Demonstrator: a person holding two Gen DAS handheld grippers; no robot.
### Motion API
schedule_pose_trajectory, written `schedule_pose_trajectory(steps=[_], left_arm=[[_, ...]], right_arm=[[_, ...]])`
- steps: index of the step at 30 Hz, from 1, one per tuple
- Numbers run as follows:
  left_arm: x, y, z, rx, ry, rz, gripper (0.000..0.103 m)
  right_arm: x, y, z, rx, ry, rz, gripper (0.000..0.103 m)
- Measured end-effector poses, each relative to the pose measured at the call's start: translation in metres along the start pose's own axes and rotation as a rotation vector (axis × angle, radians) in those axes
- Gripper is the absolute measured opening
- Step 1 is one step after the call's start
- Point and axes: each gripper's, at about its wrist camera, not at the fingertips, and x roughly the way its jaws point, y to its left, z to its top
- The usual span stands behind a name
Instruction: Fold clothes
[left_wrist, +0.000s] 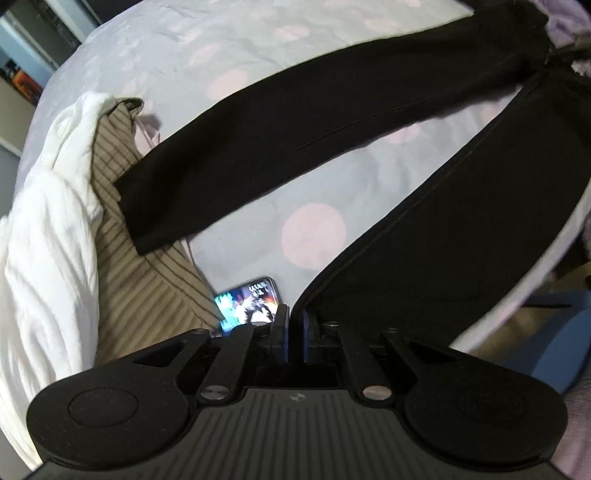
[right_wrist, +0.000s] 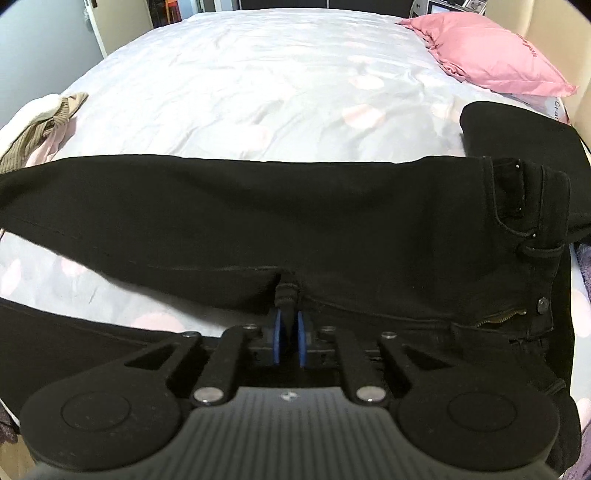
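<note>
**Black jeans pinned at hem and crotch**

The left gripper (left_wrist: 294, 325) is clamped on a leg hem of the black jeans (right_wrist: 295, 221), spread across the spotted bedsheet (right_wrist: 258, 92); the right gripper (right_wrist: 288, 325) pinches their crotch seam. Pink pillow (right_wrist: 495, 62) at two o'clock.

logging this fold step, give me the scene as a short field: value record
surface: bed with pale polka-dot sheet
garment: black denim trousers, legs spread apart
left gripper: shut on hem of near trouser leg
right gripper: shut on crotch seam
left of trousers: white cloth, beige striped garment
also: lit smartphone, pink pillow
</note>
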Motion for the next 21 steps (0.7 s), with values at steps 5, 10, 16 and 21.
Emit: schedule_pose_trajectory(steps=[5,10,16,21], left_arm=[[0.030,0.009,0.005,-0.004,0.056,0.149,0.021],[0.016,0.002,-0.012,0.059,0.007,0.138,0.021],[-0.006,-0.052,-0.032,0.305,-0.076,0.058,0.029],[0.010,-0.112,-0.052,0.564,-0.052,0.011,0.046]], right_arm=[[-0.014,-0.010,0.000,0.018,-0.068,-0.055,0.045],[-0.022,-0.029,-0.013,0.016,-0.083,-0.099,0.046],[-0.036,-0.047,-0.031,-0.072,-0.133,-0.164,0.052],[-0.061,-0.073,-0.038,-0.222,-0.181,-0.234,0.060]])
